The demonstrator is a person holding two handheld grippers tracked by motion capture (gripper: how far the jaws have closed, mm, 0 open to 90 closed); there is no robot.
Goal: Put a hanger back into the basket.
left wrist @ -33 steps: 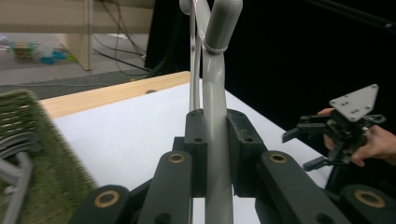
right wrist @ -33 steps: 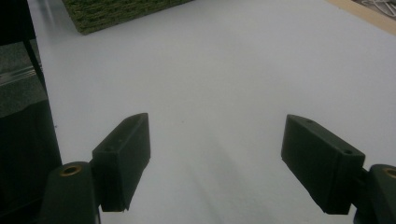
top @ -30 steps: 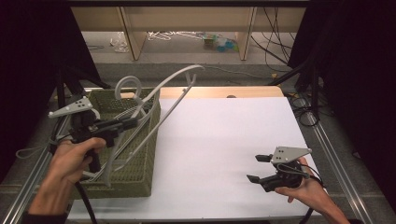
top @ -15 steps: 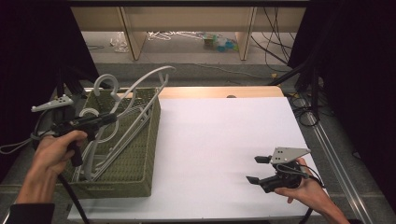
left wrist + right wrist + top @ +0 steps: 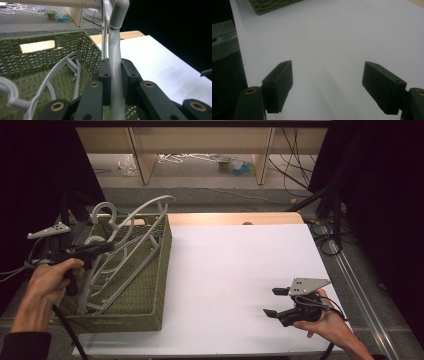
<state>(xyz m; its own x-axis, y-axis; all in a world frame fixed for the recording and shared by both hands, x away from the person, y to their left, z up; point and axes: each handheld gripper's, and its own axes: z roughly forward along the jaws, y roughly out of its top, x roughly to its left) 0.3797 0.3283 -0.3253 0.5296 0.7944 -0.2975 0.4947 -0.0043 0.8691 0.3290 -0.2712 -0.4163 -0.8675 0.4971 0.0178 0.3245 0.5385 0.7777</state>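
A grey plastic hanger [image 5: 140, 207] [image 5: 114, 47] is clamped between the jaws of my left gripper [image 5: 102, 248] [image 5: 115, 75]. It slants out of the green woven basket [image 5: 162, 270] [image 5: 45, 60] at the table's left, its upper arm reaching over the far right corner. Several more grey hangers [image 5: 125, 270] [image 5: 56, 75] lie inside the basket. My right gripper [image 5: 275, 302] [image 5: 328, 85] rests low over the white table top [image 5: 240, 265] [image 5: 337, 30] at the front right, open, with nothing between its jaws.
The basket's corner [image 5: 272, 5] is far ahead of the right gripper. A wooden strip [image 5: 235, 218] borders the table's far edge. Beyond it stand shelf legs [image 5: 262, 155] with loose hangers [image 5: 185, 157] on the floor. Cables [image 5: 325, 235] hang at the right.
My left hand has moved left and down with the hanger, which now lies lower and more inside the basket. The right gripper has stayed put.
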